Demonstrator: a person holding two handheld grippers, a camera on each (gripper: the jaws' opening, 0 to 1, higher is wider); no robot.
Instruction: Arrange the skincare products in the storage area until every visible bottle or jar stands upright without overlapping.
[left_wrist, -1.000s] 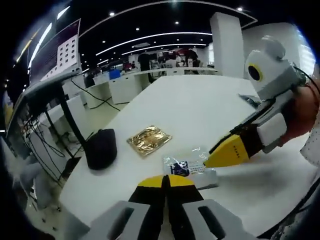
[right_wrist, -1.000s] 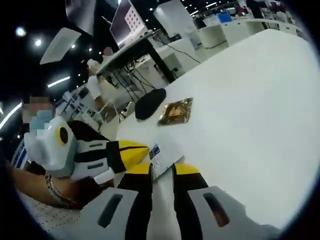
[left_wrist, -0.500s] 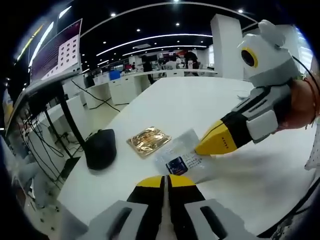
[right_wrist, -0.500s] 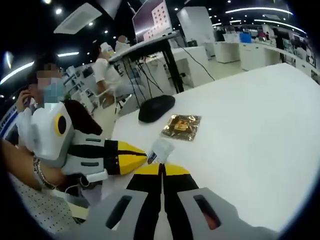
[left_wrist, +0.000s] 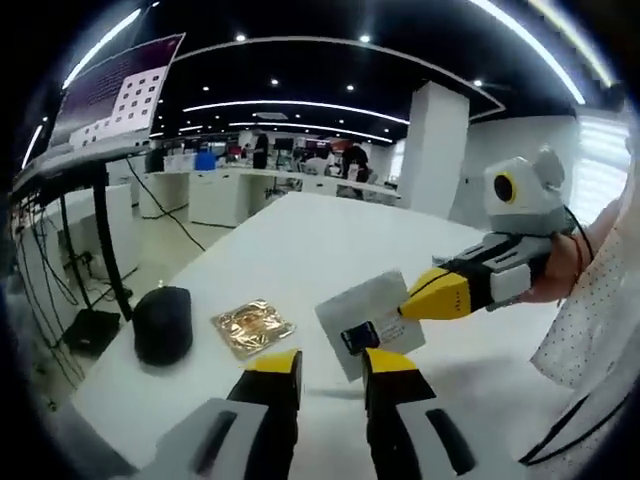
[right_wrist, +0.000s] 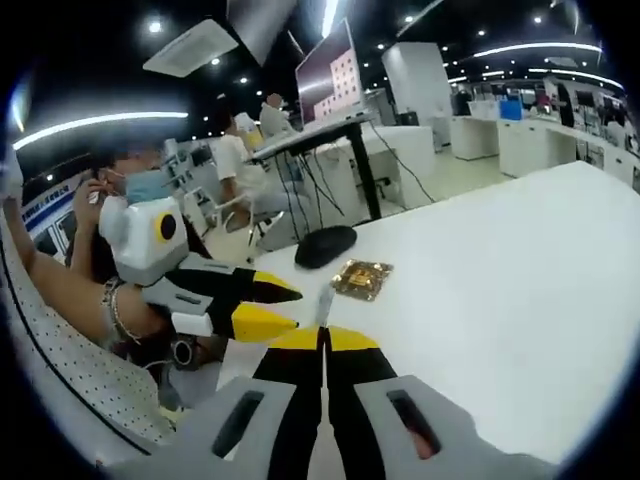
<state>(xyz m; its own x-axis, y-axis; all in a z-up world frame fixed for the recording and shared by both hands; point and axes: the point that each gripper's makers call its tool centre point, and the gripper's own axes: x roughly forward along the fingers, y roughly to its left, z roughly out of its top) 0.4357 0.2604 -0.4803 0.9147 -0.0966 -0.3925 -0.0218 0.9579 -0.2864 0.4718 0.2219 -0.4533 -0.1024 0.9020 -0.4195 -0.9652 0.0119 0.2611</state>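
Left gripper view looks along a white table (left_wrist: 330, 230) in a large office; the left gripper (left_wrist: 332, 365) rises from the bottom with its yellow-tipped jaws apart, a clear gap between them and nothing in it; just beyond that gap a flat clear sachet (left_wrist: 368, 318) with a dark blue label at its lower edge is lifted off the table and tilted, its near corner reaching down toward the gap; the right gripper (left_wrist: 407, 306) comes in from the right, a hand (left_wrist: 556, 283) behind it, its yellow tips pinched together on the sachet's right edge — that grip alone carries the packet; on the table to the left lies a gold foil packet (left_wrist: 250, 327), flat, and further left a black mouse (left_wrist: 162, 322), the two near each other but apart.

Right gripper view shows the same grip edge-on; the right gripper (right_wrist: 322, 338) has its jaws pressed together with the sachet (right_wrist: 323, 306) standing up thin from between the tips; the left gripper (right_wrist: 285, 309) enters from the left with its two yellow tips spread — one above, one below; beyond lie the gold foil packet (right_wrist: 361, 279) and the black mouse (right_wrist: 325, 245) on the white table (right_wrist: 520, 270).
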